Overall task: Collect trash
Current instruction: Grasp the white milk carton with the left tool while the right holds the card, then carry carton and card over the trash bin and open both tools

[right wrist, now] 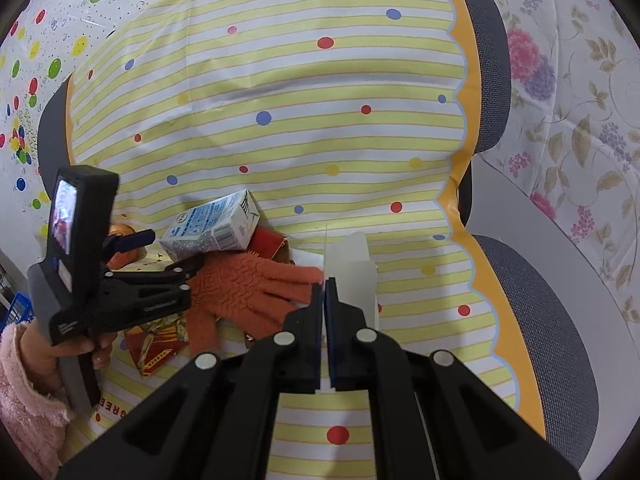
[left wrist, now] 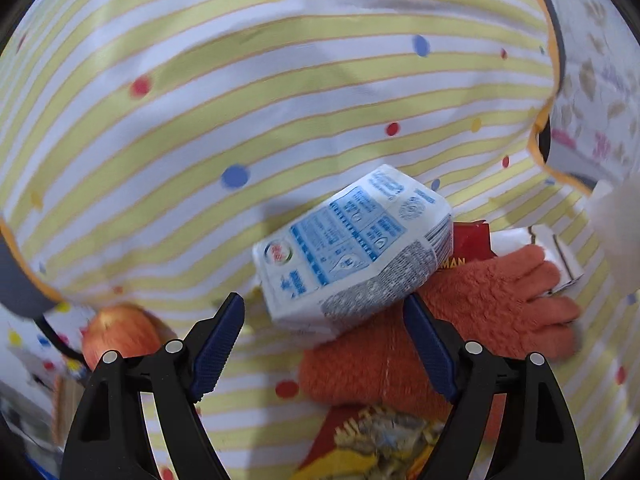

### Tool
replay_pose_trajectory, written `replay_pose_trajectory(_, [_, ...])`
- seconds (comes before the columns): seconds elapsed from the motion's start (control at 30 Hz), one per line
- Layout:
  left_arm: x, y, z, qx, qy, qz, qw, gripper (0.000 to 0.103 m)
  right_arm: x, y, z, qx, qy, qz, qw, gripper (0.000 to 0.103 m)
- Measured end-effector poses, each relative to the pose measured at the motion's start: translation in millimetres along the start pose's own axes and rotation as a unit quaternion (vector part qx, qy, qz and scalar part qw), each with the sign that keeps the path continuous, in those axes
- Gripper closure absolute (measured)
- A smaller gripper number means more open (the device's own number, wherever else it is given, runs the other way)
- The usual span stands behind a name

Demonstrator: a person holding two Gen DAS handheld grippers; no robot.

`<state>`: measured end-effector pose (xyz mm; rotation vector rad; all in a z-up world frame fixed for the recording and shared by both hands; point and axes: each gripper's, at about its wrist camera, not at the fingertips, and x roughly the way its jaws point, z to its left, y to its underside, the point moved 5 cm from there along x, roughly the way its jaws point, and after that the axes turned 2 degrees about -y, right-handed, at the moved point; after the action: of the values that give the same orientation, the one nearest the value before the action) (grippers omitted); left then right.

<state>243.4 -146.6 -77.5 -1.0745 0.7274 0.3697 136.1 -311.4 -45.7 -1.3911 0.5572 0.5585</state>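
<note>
Low in frame, the right hand-held gripper (right wrist: 325, 285) pinches a white paper box (right wrist: 352, 268), while the left hand-held gripper (left wrist: 324, 312) stands spread before the milk carton (left wrist: 352, 248).

Left black plastic two-finger gripper (left wrist: 324, 320): arms with cut-out slots, round silver rivets at the pivots, dark blue ribbed pads (left wrist: 218, 346) on the inner finger faces.

Right black plastic two-finger gripper (right wrist: 325, 286): same build, four silver rivets across the linkage, blue pads.

In the right wrist view, above the left gripper's arms sits a black boxy camera housing (right wrist: 78, 204) with a small lit screen; below it a grey handle. The hand (right wrist: 86, 350) on that handle wears a fluffy pink fleece sleeve (right wrist: 28, 404).
</note>
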Motion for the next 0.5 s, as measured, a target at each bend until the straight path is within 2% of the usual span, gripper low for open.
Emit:
replay_pose_trajectory(0.13, [7,-12,-12,0.040,-0.016,-0.010,0.9990,0.023,2,-1,1,0.000,-0.005,0.000,1.000,0.100])
replay_pose_trajectory(0.2, [10,-18,-15,0.046,-0.016,-0.015,0.9987,0.035,1,-1,1,0.001,-0.006,0.000,1.000,0.100])
replay_pose_trajectory(0.23, [10,-21,-15,0.045,-0.011,-0.017,0.9988,0.046,-1,-1,0,0.002,-0.006,-0.001,1.000,0.100])
replay_pose_trajectory(0.27, [8,-23,-14,0.042,-0.008,-0.021,0.9989,0.061,-2,-1,1,0.002,-0.005,-0.002,1.000,0.100])
replay_pose_trajectory(0.4, [-15,-26,-5,0.009,0.021,-0.044,0.9988,0.076,-14,-1,-1,0.003,-0.001,-0.010,1.000,0.100])
replay_pose_trajectory(0.43, [-24,-26,-1,0.001,0.020,-0.055,0.9983,0.082,-18,-1,-1,0.003,-0.001,-0.013,1.000,0.100])
replay_pose_trajectory(0.5, [-50,-25,13,-0.030,0.040,-0.073,0.9961,0.084,-26,-2,1,0.005,-0.002,-0.018,1.000,0.100])
